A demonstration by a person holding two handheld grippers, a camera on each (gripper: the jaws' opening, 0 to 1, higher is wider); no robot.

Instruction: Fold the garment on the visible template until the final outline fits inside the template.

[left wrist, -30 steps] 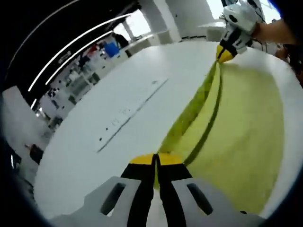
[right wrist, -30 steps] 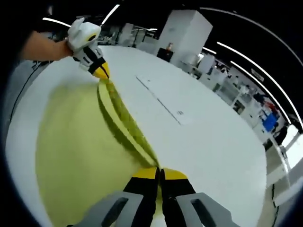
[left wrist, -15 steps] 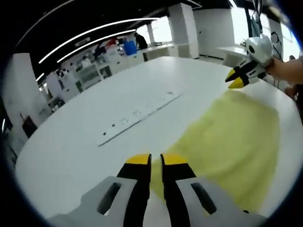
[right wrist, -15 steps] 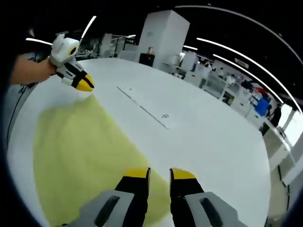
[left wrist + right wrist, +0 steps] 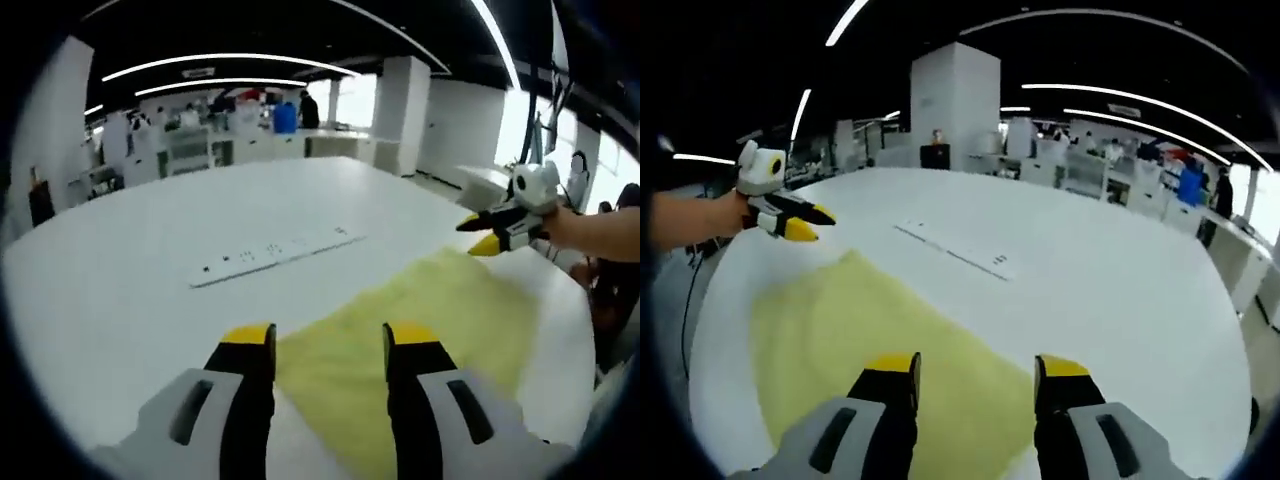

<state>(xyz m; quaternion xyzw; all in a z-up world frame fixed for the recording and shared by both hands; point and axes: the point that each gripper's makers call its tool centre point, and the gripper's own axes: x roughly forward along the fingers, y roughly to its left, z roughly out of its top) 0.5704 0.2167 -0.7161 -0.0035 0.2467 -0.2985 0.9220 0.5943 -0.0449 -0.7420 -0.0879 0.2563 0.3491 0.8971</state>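
Tabletop (image 5: pixel 130 270), white and round-edged, takes up most of both views, with a long white strip (image 5: pixel 275 255) marked with small dark dots lying on it beyond the cloth. Yellow cloth (image 5: pixel 420 320) lies flat on the table near its edge, one border just beside the strip's side. Both grippers hover above the cloth holding nothing, the left gripper (image 5: pixel 325 340) and the right gripper (image 5: pixel 975 370) each with jaws spread wide.
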